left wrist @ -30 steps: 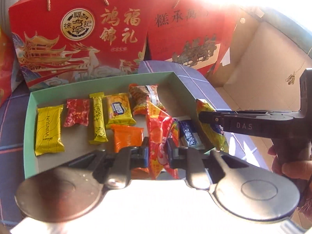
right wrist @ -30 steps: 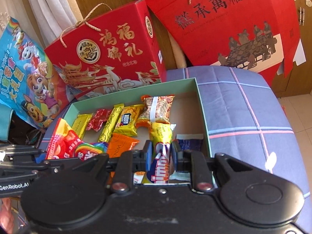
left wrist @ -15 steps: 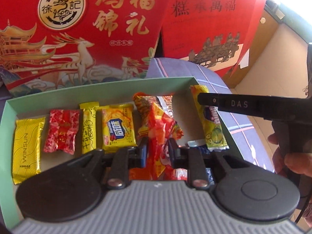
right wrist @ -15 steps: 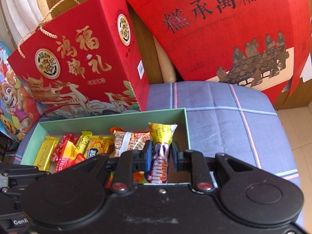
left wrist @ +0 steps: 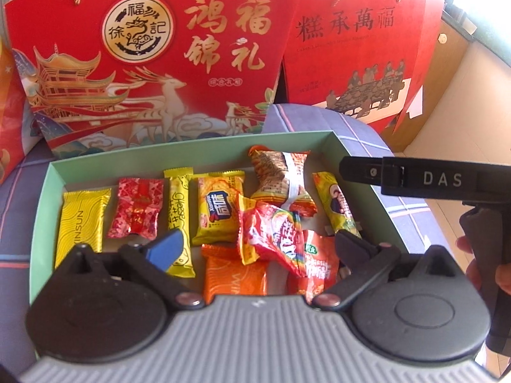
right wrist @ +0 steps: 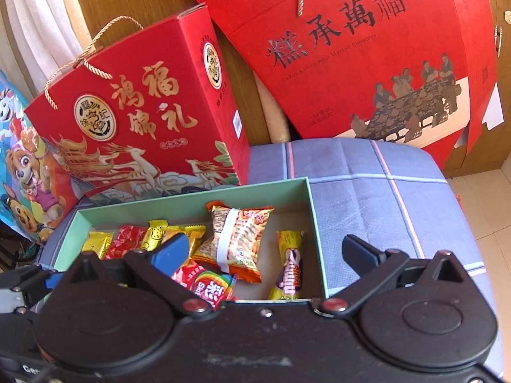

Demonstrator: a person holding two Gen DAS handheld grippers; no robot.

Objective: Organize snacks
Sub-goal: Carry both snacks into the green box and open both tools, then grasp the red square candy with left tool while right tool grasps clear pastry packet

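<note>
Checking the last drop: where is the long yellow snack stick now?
The long yellow snack stick lies in the green box by its right wall, right of the orange-striped cracker packet.

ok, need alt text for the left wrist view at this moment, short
The left gripper hangs open over a green box of wrapped snacks, its jaws having just opened, with a red rainbow packet lying loose between them. The right gripper reaches in from the right edge, and two red gift boxes stand behind.
</note>
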